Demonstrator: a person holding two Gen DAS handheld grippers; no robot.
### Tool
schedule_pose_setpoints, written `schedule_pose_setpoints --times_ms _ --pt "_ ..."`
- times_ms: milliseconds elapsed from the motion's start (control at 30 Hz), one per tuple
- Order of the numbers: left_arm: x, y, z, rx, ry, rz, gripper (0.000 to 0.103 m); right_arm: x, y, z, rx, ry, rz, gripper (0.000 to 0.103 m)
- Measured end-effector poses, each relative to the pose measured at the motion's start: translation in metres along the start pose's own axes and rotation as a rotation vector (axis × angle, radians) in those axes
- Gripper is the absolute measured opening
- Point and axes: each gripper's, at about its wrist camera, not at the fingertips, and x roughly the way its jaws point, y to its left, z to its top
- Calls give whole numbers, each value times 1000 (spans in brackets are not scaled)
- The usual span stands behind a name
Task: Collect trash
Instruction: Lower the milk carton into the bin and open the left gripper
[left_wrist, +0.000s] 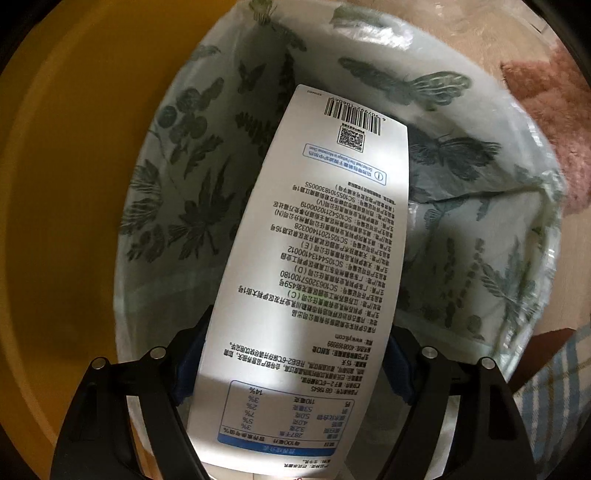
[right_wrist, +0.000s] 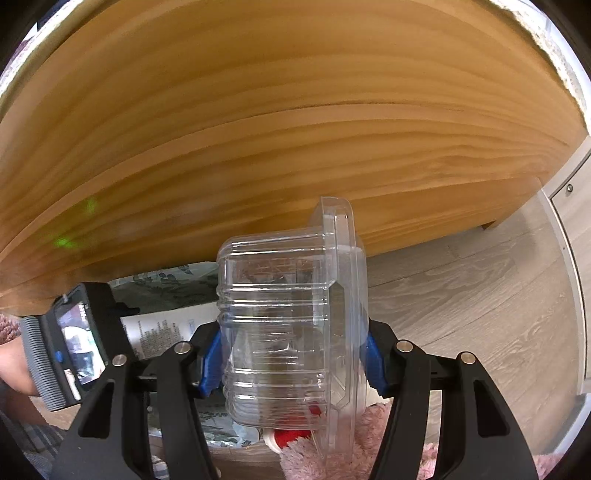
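My left gripper (left_wrist: 295, 365) points straight down and is shut on a white carton (left_wrist: 317, 236) printed with black text and a barcode. The blue pads (left_wrist: 188, 369) press on both of its sides. The carton hangs in the mouth of a bin lined with a pale bag with a leaf and butterfly print (left_wrist: 184, 184). My right gripper (right_wrist: 293, 365) is shut on a clear plastic container (right_wrist: 288, 317) held on its side, lid rim to the right. In the right wrist view the carton (right_wrist: 159, 330) and the bag (right_wrist: 166, 282) show at lower left.
A wooden furniture panel (right_wrist: 258, 129) fills the space ahead of the right gripper, above a grey wood-look floor (right_wrist: 461, 295). A pink fluffy rug (left_wrist: 554, 122) lies beside the bin, with a red and white object (right_wrist: 291, 435) on it. A yellow surface (left_wrist: 66, 221) borders the bin's left.
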Motion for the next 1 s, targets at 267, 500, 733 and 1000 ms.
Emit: schedule_pose_setpoints --times_ms 267,500,733,1000 --pt "22 -12 7 44 23 9 79 -9 -7 7 -2 12 24 59" --pt "52 -20 12 63 35 37 83 -14 -14 10 7 22 29 59" --pt "57 -29 13 44 52 44 89 -14 -14 16 4 26 35 59" --pt "41 -39 5 34 53 32 89 -16 -13 14 -1 14 38 59"
